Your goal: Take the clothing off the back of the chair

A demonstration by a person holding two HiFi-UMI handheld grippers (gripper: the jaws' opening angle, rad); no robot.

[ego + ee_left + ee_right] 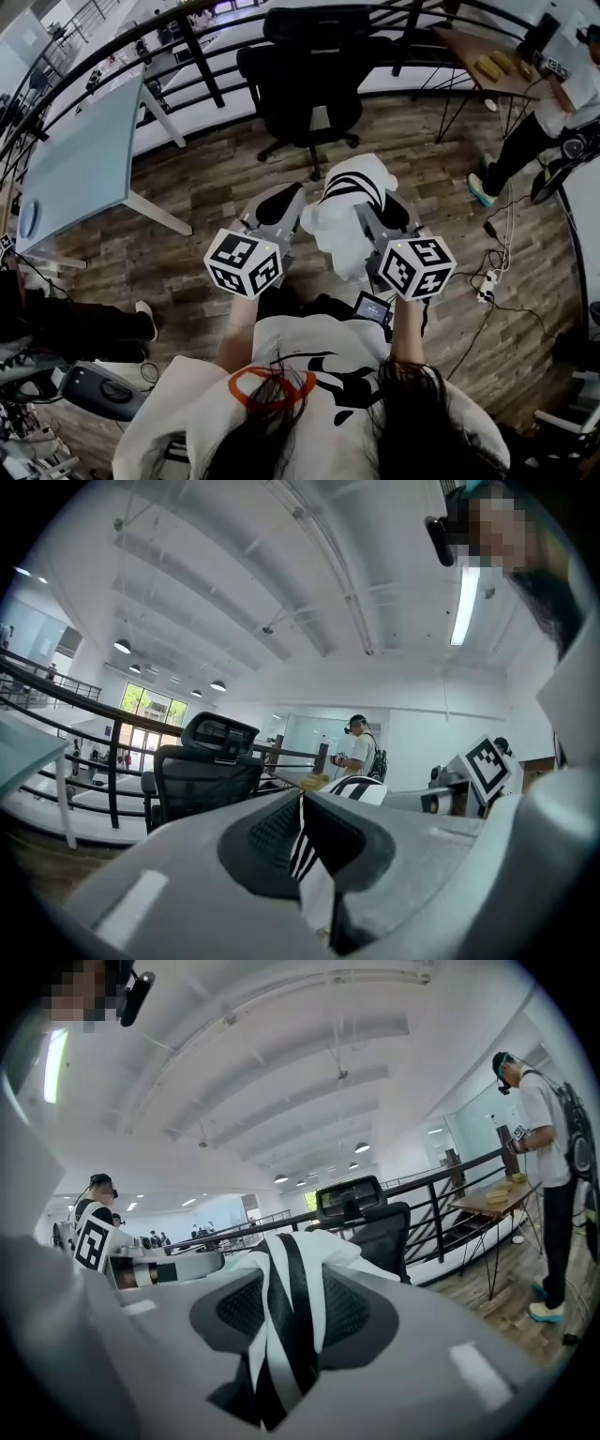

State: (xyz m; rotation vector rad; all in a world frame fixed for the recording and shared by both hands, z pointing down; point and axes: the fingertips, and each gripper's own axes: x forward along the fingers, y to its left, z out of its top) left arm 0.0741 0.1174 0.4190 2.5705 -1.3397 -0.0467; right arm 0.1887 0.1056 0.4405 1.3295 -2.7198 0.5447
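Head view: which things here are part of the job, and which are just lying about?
Part of the job: white black-striped garment, pinched in both the left claw and right claw; black mesh office chair, its back bare.
Just about: pale blue table; wooden table; white power strip; standing person.

Left gripper (301, 808) jaws clamped on striped clothing (364, 787); black chair (202, 771) behind at left, person (361, 752) standing far back.
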